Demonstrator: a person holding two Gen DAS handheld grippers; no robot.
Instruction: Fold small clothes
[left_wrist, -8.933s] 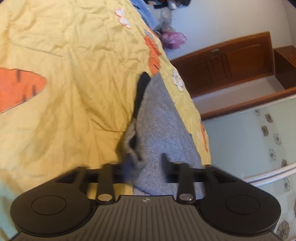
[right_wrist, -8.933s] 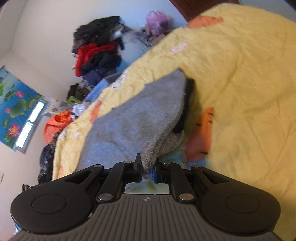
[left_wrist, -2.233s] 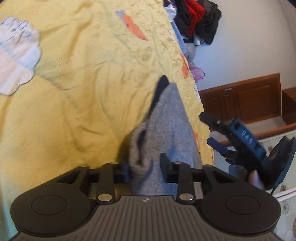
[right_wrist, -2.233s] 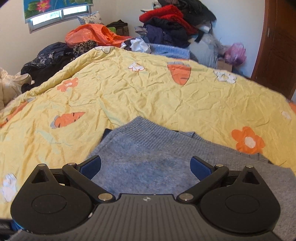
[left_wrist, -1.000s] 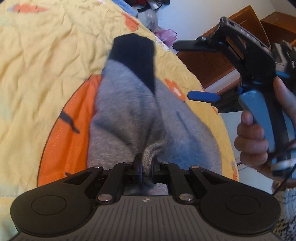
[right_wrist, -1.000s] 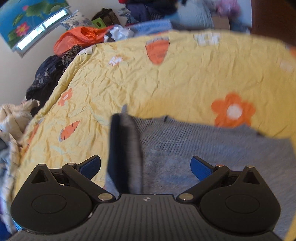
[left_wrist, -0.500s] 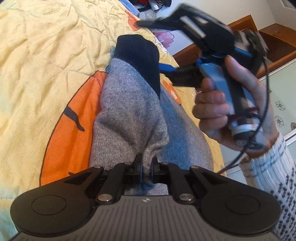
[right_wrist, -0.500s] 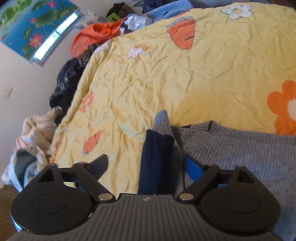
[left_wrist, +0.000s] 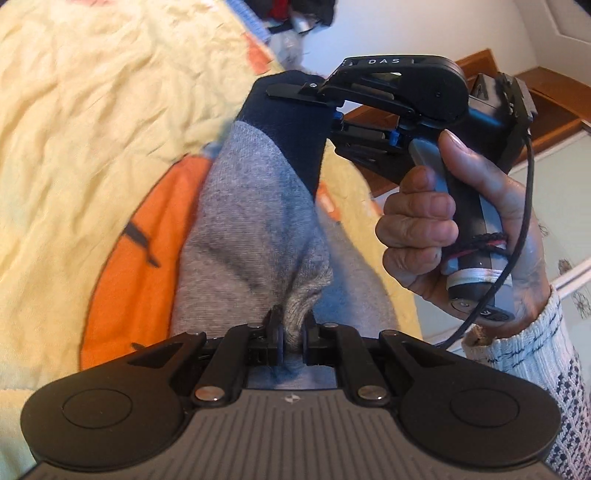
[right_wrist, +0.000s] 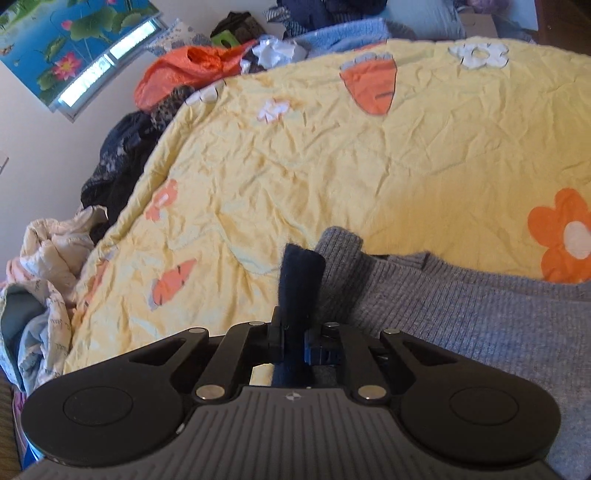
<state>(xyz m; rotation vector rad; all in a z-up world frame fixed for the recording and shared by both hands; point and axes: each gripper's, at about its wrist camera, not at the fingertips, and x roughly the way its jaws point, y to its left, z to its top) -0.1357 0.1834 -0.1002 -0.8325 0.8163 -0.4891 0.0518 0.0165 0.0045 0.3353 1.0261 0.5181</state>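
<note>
- Yellow quilt (right_wrist: 332, 155) printed with carrots and flowers covers the bed; heaped clothes (right_wrist: 122, 162) lie along its far left edge, below a lotus picture (right_wrist: 70, 40) on the wall.
- Grey knit sweater (right_wrist: 461, 306) lies on the quilt's near side, spreading rightward in the right wrist view.
- Left gripper (left_wrist: 291, 334): jaws narrow, clamped on a bunched fold of the grey sleeve (left_wrist: 255, 229), which runs away from it over an orange carrot patch.
- Navy cuff (left_wrist: 291, 122) ends that sleeve at its far end.
- Right gripper (right_wrist: 293, 341): jaws have just been closing and now pinch the navy cuff between them; seen from the left wrist view, its fingers reach onto the cuff from the right.
- Right hand (left_wrist: 454, 225) wraps the gripper's handle; a white patterned knit sleeve (left_wrist: 535, 373) covers the wrist.
</note>
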